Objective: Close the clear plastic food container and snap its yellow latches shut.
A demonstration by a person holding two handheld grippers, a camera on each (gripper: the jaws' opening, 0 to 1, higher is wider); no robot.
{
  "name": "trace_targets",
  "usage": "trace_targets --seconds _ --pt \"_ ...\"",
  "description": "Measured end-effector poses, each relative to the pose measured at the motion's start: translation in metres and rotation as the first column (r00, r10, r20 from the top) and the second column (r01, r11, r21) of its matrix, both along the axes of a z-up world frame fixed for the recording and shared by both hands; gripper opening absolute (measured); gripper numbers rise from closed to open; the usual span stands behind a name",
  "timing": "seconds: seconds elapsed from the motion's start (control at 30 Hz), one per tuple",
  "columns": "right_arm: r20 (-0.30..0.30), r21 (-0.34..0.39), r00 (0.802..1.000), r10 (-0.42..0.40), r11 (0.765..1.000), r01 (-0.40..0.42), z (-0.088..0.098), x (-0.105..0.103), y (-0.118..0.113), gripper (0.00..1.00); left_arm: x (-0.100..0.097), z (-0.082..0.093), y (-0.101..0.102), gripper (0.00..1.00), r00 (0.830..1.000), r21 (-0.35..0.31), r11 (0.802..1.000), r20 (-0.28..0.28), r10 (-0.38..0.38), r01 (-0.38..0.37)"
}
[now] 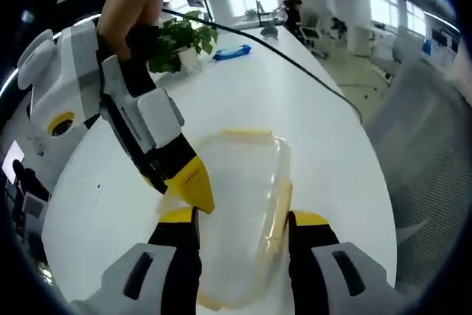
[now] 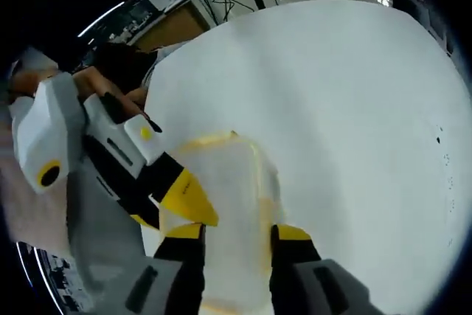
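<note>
The clear plastic container (image 1: 236, 182) lies on the white table (image 1: 243, 86), lid on, with a yellow latch (image 1: 247, 133) at its far end and another (image 1: 279, 208) along its right side. My left gripper (image 1: 243, 217) is open, its jaws standing over the container's near half, the right one beside the side latch. My right gripper (image 1: 193, 186) comes down from the upper left, held by a hand (image 1: 136, 5), its yellow tip at the container's left edge. In the right gripper view my right gripper (image 2: 237, 232) is open over the container (image 2: 228, 182), and my left gripper (image 2: 168, 210) reaches its left edge.
A potted plant (image 1: 181, 42), a blue object (image 1: 232, 52) and a black cable (image 1: 295, 60) lie toward the table's far end. A grey mesh chair (image 1: 435, 167) stands off the right edge. Bare table (image 2: 354, 108) spreads to the right of the container.
</note>
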State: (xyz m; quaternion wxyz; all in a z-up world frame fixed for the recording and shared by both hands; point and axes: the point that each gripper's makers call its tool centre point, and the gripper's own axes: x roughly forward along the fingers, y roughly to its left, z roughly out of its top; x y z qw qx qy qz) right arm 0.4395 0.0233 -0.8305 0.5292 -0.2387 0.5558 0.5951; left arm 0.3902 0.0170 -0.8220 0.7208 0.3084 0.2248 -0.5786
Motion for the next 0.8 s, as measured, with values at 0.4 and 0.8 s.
trace_targets --seconds 0.4,0.8 --pt "0.035 0.019 0.999 -0.001 1.0 0.001 0.0011 -0.003 0.0042 0.33 -0.0005 0.0019 -0.0038 0.41 0.993 -0.001 0.999 0.117 0.032 -0.032" --pt "0.109 0.043 0.993 -0.043 0.998 0.039 0.0044 -0.0012 0.0039 0.35 0.0011 0.0008 -0.0053 0.43 0.992 0.0 0.999 0.123 0.038 -0.038"
